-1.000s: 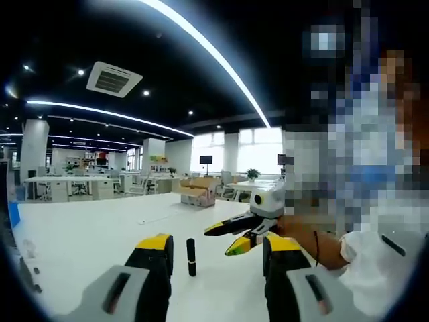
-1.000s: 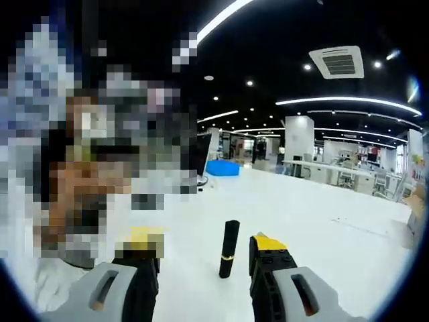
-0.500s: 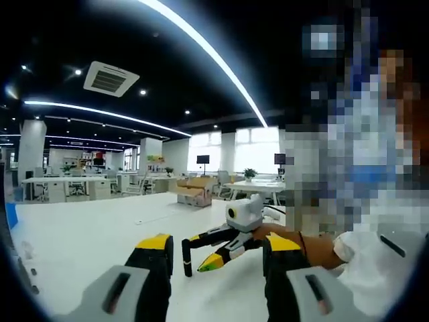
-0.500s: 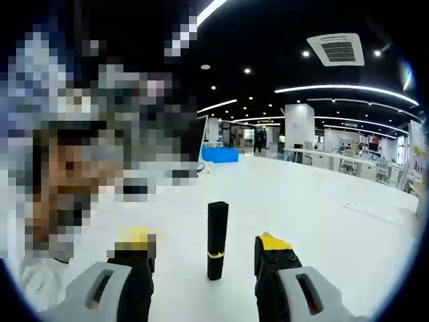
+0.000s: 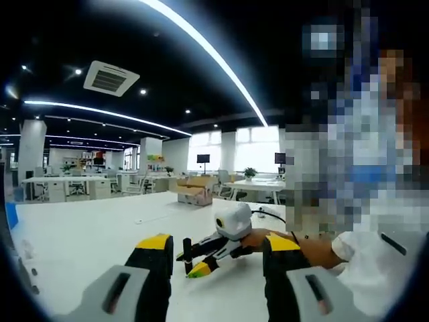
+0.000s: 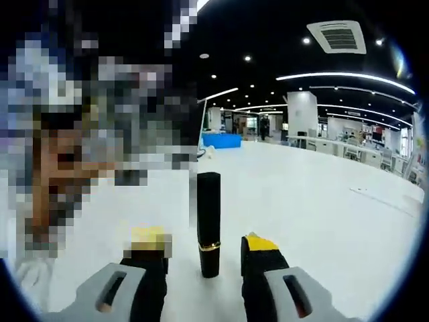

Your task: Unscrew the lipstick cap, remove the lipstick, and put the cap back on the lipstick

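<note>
A black lipstick (image 6: 208, 225) with a gold band stands upright on the white table (image 6: 322, 221). My right gripper (image 6: 204, 243) is open, its yellow-tipped jaws on either side of the lipstick's lower part with gaps on both sides. In the left gripper view the lipstick (image 5: 187, 251) stands a little ahead, and the right gripper (image 5: 196, 261) reaches in from the right with its tips around it. My left gripper (image 5: 218, 249) is open and holds nothing, a short way back from the lipstick.
A person's hand (image 5: 315, 245) and white sleeve hold the right gripper. A blue box (image 6: 221, 139) lies far back on the table. Cardboard boxes (image 5: 196, 191) and office desks stand beyond the table.
My right gripper has advanced to the lipstick, which now stands between its jaws; the jaws have narrowed slightly. The left gripper has barely moved.
</note>
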Action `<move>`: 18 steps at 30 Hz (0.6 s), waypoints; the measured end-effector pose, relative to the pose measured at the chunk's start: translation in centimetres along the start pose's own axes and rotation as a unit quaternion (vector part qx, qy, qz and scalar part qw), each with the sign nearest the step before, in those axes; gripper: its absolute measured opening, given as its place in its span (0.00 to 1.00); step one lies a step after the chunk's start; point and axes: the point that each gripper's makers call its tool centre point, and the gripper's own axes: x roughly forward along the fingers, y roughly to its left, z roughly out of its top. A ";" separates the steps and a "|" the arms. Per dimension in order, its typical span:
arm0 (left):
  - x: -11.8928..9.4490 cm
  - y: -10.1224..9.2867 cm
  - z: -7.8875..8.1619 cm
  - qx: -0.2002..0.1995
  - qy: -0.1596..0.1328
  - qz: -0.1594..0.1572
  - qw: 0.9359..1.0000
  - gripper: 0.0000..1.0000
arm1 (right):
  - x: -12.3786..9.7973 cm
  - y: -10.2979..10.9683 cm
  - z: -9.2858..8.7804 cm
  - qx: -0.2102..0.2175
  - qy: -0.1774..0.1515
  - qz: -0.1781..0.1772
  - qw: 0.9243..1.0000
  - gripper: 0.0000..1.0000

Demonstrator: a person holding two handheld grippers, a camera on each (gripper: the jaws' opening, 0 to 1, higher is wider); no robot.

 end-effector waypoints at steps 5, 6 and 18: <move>0.0 0.0 -0.1 0.000 0.001 0.000 1.000 0.55 | 0.1 0.1 -0.4 0.004 0.005 0.005 1.000 0.29; 0.1 0.0 0.0 -0.001 0.000 0.000 1.000 0.55 | 0.1 0.1 -0.5 0.004 0.005 0.004 1.000 0.27; 0.4 -0.1 -0.3 -0.003 0.003 -0.004 1.000 0.55 | -0.2 -0.1 -0.9 0.011 0.007 0.002 1.000 0.16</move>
